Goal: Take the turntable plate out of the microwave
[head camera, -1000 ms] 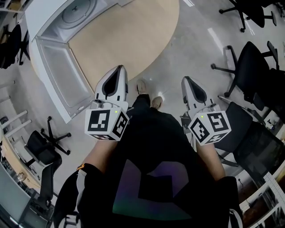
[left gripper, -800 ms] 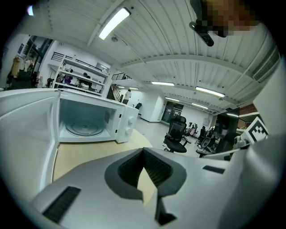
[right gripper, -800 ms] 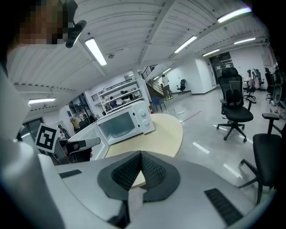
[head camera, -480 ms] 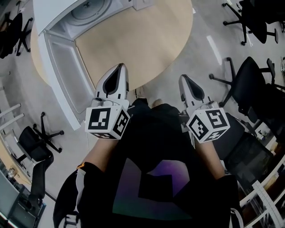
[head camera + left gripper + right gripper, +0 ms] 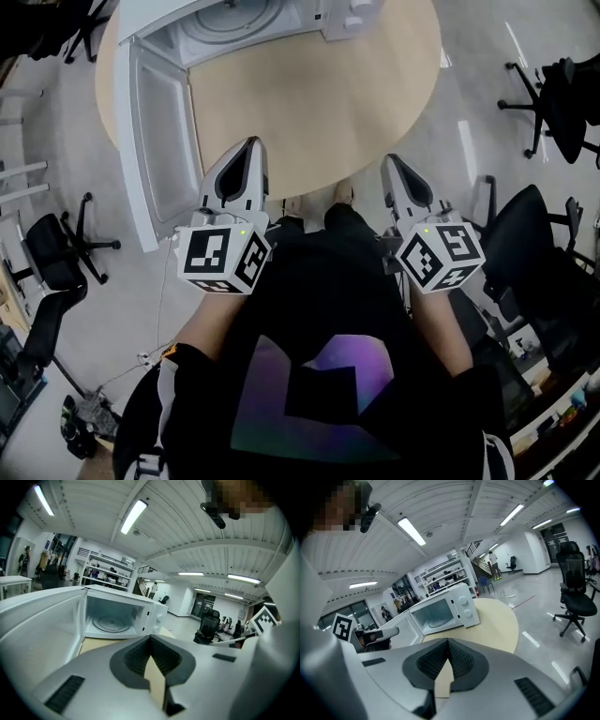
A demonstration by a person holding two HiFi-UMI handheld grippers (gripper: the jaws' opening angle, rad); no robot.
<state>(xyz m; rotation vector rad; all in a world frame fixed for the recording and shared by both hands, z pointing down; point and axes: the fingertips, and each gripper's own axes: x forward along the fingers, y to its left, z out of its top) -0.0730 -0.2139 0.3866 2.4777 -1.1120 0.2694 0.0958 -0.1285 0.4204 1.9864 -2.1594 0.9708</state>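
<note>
Head view: the left gripper (image 5: 251,142) and right gripper (image 5: 389,159) are carried side by side close to the body. A second ago the round table (image 5: 319,103) lay off to the upper left. Now its near edge sits just past both tips. The microwave (image 5: 328,17) has swung toward top centre, its door (image 5: 155,141) hanging wide open. I judge this as the approach nearly done, with the reach not begun.

Left gripper view: jaws pressed together, nothing between them. Right gripper view: the same, closed and empty.

The turntable plate (image 5: 111,623) lies flat on the oven floor, well apart from both grippers.
</note>
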